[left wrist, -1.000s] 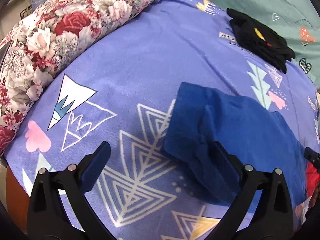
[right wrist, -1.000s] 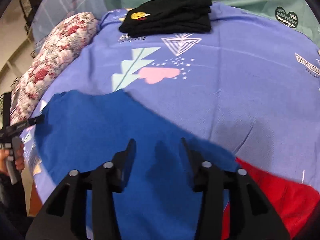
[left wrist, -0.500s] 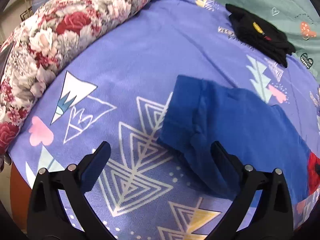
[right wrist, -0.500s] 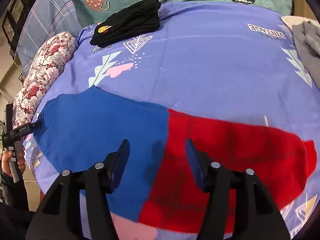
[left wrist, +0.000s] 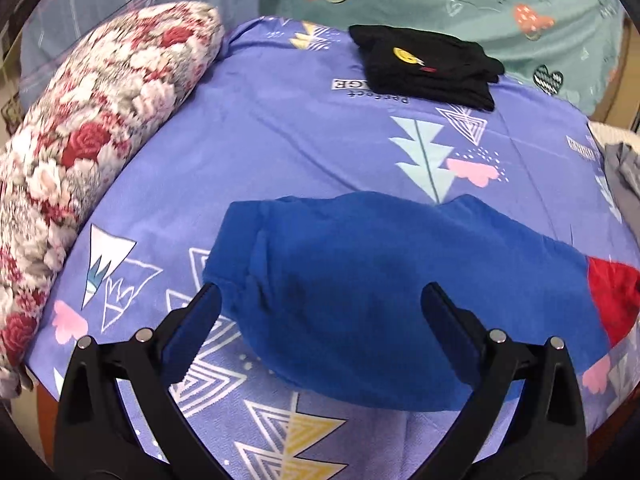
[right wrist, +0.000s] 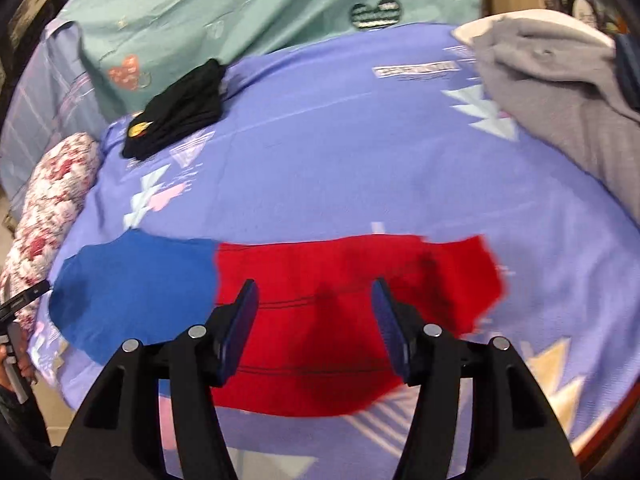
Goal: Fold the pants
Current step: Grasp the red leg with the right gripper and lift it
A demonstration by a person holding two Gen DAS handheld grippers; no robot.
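Observation:
The pants lie flat on the purple patterned bedsheet [left wrist: 300, 140], one half blue [left wrist: 380, 248] and the other red [left wrist: 612, 292]. My left gripper [left wrist: 320, 292] hovers open over the blue half's rounded end, with nothing pinched between its fingers. In the right wrist view the blue half [right wrist: 136, 280] is on the left and the red half [right wrist: 340, 264] in the middle. My right gripper [right wrist: 315, 284] hangs open above the red half, holding nothing. The left gripper's tip [right wrist: 24, 300] shows at that view's left edge, with the hand that holds it below.
A floral bolster [left wrist: 80, 152] runs along the left side of the bed. A folded black garment [left wrist: 428, 68] lies at the back. A grey garment [right wrist: 560, 120] is heaped at the right. A teal sheet [left wrist: 440, 0] hangs behind. The bed's edge is close below both grippers.
Both grippers moved right. The blue half now sits between the left fingers. The right gripper went from the blue half to the red half and its jaws widened.

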